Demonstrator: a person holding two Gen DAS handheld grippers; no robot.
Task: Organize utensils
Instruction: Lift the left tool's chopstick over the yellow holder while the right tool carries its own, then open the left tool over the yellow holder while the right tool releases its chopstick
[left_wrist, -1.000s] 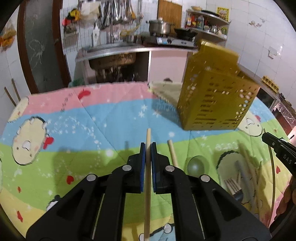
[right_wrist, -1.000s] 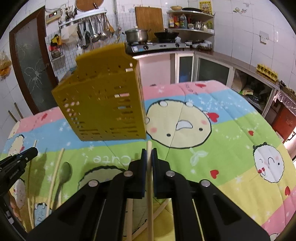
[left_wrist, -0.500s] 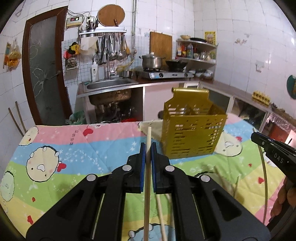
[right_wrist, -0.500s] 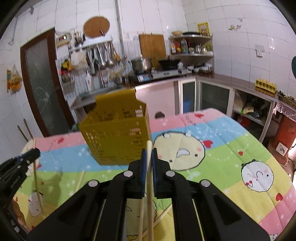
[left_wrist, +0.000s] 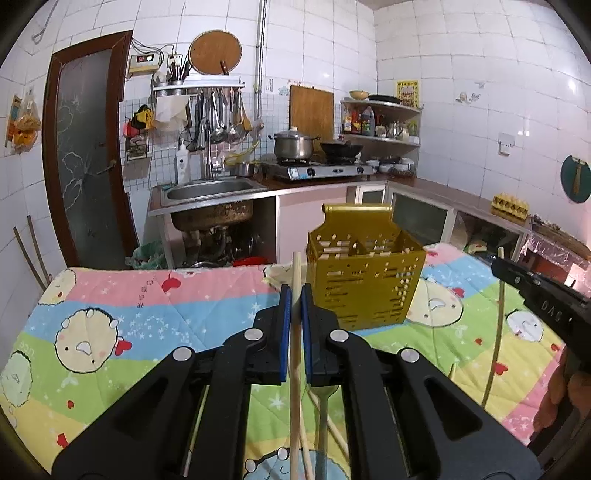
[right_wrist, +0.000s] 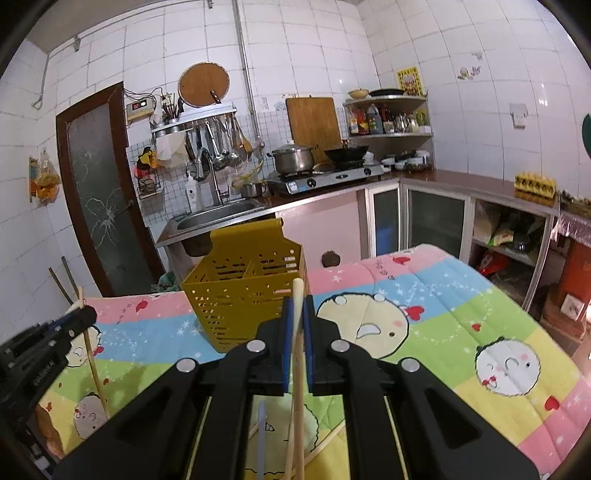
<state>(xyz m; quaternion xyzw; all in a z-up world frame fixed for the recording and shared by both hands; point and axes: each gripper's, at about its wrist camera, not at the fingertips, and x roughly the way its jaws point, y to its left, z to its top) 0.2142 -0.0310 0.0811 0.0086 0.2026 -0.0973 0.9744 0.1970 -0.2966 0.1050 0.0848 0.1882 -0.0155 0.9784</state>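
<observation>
Through the left wrist camera, our left gripper (left_wrist: 295, 299) is clenched on a wooden chopstick (left_wrist: 294, 354), lifted above the quilted table (left_wrist: 155, 314) and aimed slightly down toward the yellow utensil basket (left_wrist: 365, 291) just ahead; gripped mid-length, the stick could pivot between the pads and catch the rim. Through the right wrist camera, our right gripper (right_wrist: 296, 310) likewise grasps a second chopstick (right_wrist: 297, 354), raised and angled down with the basket ahead and to the left, where both sticks arriving together might collide.

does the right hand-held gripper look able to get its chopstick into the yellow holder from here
Probably yes: the right hand-held gripper is shut on a chopstick, and the yellow holder stands open-topped just ahead, nothing between.
</observation>
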